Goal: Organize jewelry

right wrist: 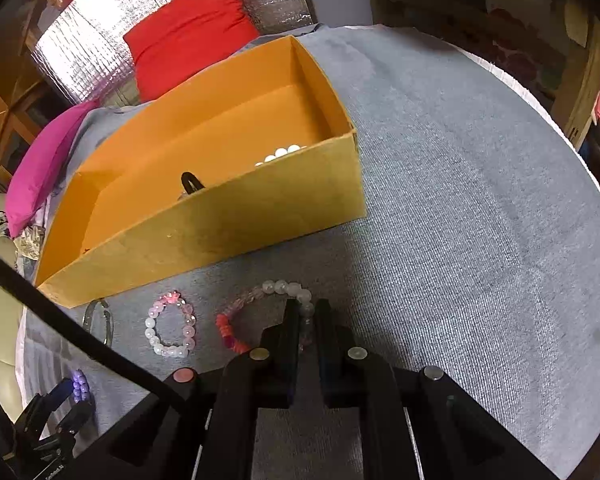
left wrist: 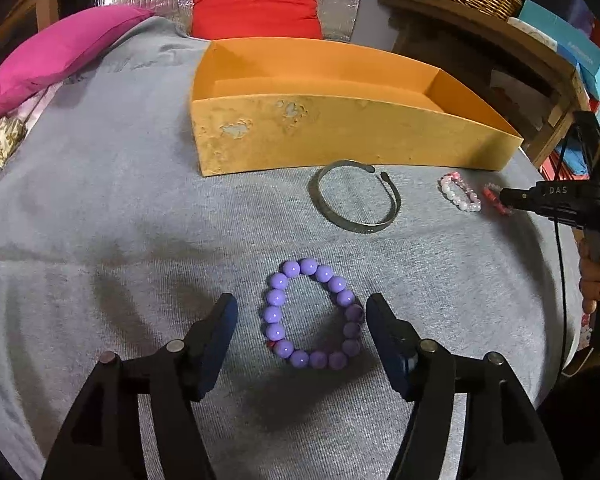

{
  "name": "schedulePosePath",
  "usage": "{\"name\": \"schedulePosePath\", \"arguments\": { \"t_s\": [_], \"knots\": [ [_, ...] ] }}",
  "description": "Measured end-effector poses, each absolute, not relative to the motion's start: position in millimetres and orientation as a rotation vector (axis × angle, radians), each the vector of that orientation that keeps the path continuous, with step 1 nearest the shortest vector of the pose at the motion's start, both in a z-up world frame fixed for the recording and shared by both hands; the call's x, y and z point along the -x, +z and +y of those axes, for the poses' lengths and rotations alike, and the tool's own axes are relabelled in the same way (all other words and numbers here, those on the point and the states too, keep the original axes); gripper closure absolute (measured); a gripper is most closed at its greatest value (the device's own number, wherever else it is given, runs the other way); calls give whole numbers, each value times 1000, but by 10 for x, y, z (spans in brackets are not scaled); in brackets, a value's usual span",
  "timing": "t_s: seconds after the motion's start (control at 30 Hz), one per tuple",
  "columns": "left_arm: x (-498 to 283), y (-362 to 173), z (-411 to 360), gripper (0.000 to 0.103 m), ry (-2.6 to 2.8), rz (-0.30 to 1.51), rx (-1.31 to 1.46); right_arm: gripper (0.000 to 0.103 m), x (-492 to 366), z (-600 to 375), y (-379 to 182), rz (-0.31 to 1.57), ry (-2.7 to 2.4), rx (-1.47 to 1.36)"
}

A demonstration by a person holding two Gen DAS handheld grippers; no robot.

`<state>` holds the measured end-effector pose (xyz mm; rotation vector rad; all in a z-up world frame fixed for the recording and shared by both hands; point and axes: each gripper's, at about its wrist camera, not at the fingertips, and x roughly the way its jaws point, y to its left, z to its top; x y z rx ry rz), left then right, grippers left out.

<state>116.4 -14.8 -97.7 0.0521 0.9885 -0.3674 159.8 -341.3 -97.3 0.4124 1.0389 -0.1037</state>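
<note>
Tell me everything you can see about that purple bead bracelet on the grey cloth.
The purple bead bracelet is a closed loop of round, glossy lilac beads that look like plastic or glass, with a small red bit at its near left. It lies flat on the grey cloth, in front of the metal bangle. The open left hand-held gripper straddles it: one finger stands clear, the other sits right by the beads; contact cannot be told.

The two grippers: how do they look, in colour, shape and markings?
The left gripper is black, with two tapered fingers faced by dark blue pads and round silver pivot pins. The right gripper is built alike; in the left wrist view its black body shows white letters "DAS" and a thin black cable hanging beside it.
</note>
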Motion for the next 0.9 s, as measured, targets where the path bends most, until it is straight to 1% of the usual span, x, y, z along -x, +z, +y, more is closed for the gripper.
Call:
{"name": "schedulePosePath", "arguments": {
  "t_s": [0.07,0.27,0.43,0.73,0.8,0.83,0.9],
  "knots": [
    [-1141,-983,-154,26,-371,993,-57,92,-1573,-3413,-973,1038,-102,-416],
    [-1074,-1045,-229,25,-365,992,-143,92,-1506,-3472,-993,1035,-97,-420],
    [-1088,-1058,-219,25,-368,992,-140,92,-1498,-3501,-991,1034,-95,-420],
    [-1074,-1101,-292,16,-329,967,-147,92,-1475,-3588,-994,1033,-85,-438],
    [-1056,-1122,-326,8,-298,968,-154,92,-1477,-3590,-994,1033,-85,-437],
    [-1056,-1138,-328,2,-285,986,-146,92,-1474,-3597,-993,1033,-86,-438],
    [-1060,-1150,-345,0,-266,1016,-141,92,-1471,-3600,-992,1032,-86,-439]
  ]
}}
